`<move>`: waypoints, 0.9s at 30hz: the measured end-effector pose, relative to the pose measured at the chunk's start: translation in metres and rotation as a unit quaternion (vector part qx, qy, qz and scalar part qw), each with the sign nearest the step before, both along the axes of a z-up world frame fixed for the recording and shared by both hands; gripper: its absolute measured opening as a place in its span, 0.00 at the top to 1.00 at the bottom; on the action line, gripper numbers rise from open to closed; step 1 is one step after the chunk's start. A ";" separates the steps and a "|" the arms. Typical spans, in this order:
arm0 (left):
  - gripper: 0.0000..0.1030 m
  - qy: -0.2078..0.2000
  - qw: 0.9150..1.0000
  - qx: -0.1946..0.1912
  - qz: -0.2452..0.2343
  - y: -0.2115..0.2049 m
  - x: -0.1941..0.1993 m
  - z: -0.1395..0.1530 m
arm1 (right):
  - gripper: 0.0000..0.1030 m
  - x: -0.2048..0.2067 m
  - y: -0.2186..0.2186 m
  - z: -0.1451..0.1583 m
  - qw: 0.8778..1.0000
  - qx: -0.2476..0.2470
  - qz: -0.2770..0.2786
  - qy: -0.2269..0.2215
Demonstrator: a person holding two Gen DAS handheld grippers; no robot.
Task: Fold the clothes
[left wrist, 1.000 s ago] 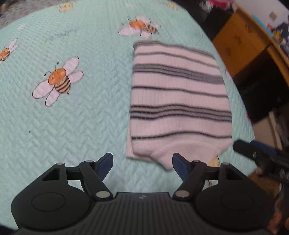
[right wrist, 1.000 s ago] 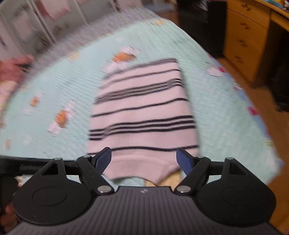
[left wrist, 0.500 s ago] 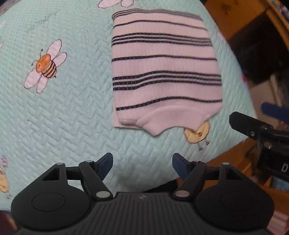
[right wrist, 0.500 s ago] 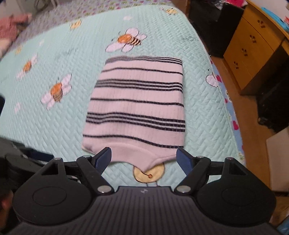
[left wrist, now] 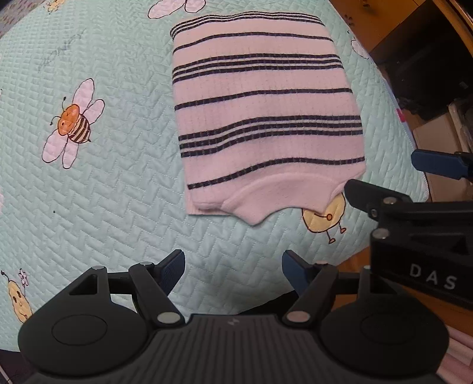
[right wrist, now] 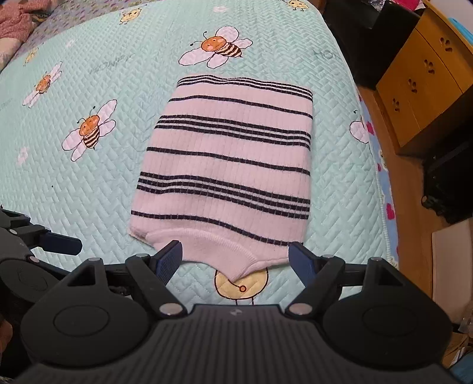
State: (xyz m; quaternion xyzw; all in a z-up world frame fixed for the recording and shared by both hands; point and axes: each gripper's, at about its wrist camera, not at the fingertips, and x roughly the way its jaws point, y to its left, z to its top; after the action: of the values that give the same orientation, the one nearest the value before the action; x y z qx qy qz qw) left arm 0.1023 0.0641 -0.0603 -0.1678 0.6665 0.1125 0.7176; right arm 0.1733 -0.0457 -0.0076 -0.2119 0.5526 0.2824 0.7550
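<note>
A bed fills most of both views, covered by a mint quilt (right wrist: 97, 177) stitched in a herringbone pattern and printed with bees (right wrist: 90, 130) and small yellow figures. Right of the bed runs a wooden floor (right wrist: 411, 189). Against the far right stands a yellow-brown drawer unit (right wrist: 419, 79) with dark pulls, a black cabinet (right wrist: 369, 41) beyond it. Pink bedding (right wrist: 14, 20) lies at the far left corner.

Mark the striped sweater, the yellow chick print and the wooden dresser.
sweater (right wrist: 227, 165), right wrist view, middle of folded body
chick print (left wrist: 323, 218), left wrist view, yellow body
dresser (right wrist: 414, 88), right wrist view, drawer front
</note>
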 end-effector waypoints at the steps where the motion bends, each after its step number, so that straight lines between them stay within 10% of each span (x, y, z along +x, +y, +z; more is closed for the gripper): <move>1: 0.27 0.000 1.000 -0.001 0.000 0.000 0.001 0.000 | 0.23 0.001 0.001 0.000 1.000 -0.002 0.000 0.000; 27: 0.27 -0.022 1.000 -0.002 0.013 0.011 -0.014 -0.002 | 0.23 0.022 0.008 -0.021 0.999 0.004 -0.025 0.037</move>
State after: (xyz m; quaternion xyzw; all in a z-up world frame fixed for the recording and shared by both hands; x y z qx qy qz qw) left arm 0.0880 0.0747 -0.0620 -0.1804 0.6489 0.1163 0.7300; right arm 0.1952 -0.0382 -0.0286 -0.1845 0.5838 0.2731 0.7420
